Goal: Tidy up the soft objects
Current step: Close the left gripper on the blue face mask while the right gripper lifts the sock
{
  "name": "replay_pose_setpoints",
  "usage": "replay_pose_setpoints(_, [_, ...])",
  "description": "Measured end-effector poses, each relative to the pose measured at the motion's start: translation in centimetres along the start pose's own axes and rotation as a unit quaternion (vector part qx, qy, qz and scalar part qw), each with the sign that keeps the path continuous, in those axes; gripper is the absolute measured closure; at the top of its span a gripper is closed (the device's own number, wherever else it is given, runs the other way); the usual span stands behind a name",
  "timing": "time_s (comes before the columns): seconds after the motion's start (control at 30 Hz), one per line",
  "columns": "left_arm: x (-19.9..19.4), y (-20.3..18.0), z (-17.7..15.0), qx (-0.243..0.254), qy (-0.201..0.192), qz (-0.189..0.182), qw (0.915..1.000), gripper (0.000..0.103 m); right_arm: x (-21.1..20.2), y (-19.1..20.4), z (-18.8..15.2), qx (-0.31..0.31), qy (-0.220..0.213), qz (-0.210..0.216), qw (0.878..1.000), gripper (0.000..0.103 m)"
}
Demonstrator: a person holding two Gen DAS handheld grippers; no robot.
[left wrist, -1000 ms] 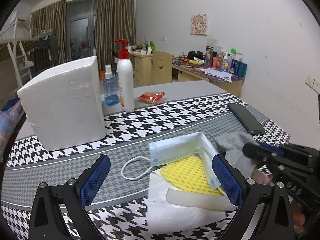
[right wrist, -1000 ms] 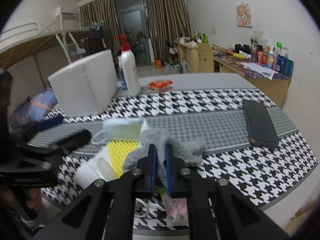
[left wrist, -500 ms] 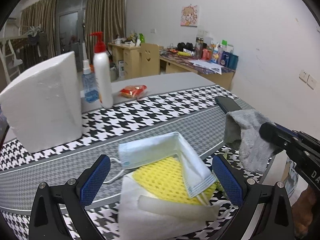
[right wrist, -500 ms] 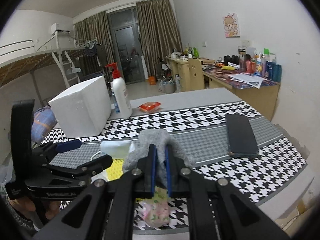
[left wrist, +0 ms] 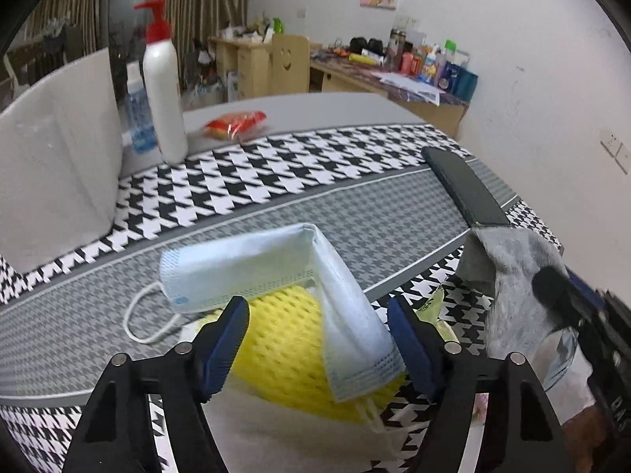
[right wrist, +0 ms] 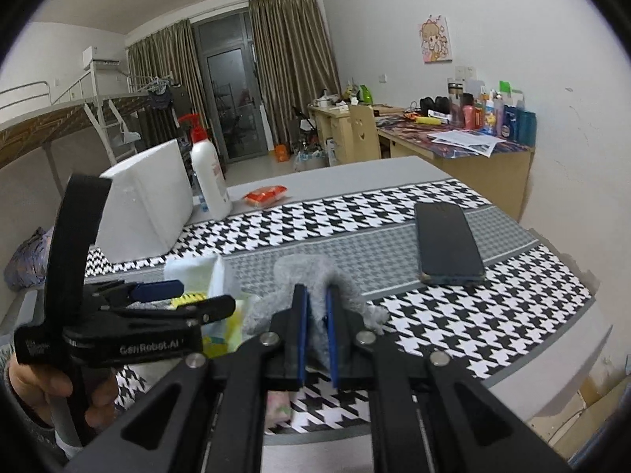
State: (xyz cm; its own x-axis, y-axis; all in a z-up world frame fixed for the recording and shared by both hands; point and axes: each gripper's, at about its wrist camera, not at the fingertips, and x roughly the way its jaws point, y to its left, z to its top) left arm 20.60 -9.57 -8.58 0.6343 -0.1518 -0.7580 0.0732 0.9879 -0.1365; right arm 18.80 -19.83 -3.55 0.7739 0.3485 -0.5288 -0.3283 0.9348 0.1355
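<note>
Looking along the left gripper point(left wrist: 317, 339) in its own view, the jaws stand apart and have just been closing, with the face mask point(left wrist: 276, 276) and the yellow foam net point(left wrist: 288, 347) between them at lower centre; the blue pads do not yet press on either; under the pile lies a white tissue point(left wrist: 299, 433) on the checked table runner point(left wrist: 315, 165); at the right edge a grey cloth point(left wrist: 508, 272) hangs from the other tool; a dark phone point(left wrist: 465, 185) lies at upper right, a white foam box point(left wrist: 59, 169) and a pump bottle point(left wrist: 163, 94) at upper left.

Seen from the right wrist, the right gripper point(right wrist: 315, 335) is clenched on the grey cloth at centre, the fabric bulging above the pads; the left gripper sits at lower left, held by a hand point(right wrist: 47, 390), its fingers around the mask and the yellow net; the phone lies at centre right, well apart.

My judgement: the step in hand is pinching the mask; to do it well, close on the folded ridge rather than the loose ear loop point(left wrist: 146, 319), catch only the mask so the net stays down, and lift slowly; keep the cloth clear of the pile.
</note>
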Motion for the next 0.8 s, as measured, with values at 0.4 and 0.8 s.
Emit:
replay_pose_setpoints(0.4, [1.5, -0.3, 0.1, -0.022, 0.025, -0.005, 0.9994, 0.085, 0.5, -1.8, -1.8, -0.006, 0.028, -0.019, 0.999, 0.074])
replay_pose_setpoints(0.8, [-2.0, 0.0, 0.5, -0.005, -0.028, -0.016, 0.9995, 0.094, 0.7, -1.8, -2.4, -0.029, 0.028, -0.032, 0.999, 0.044])
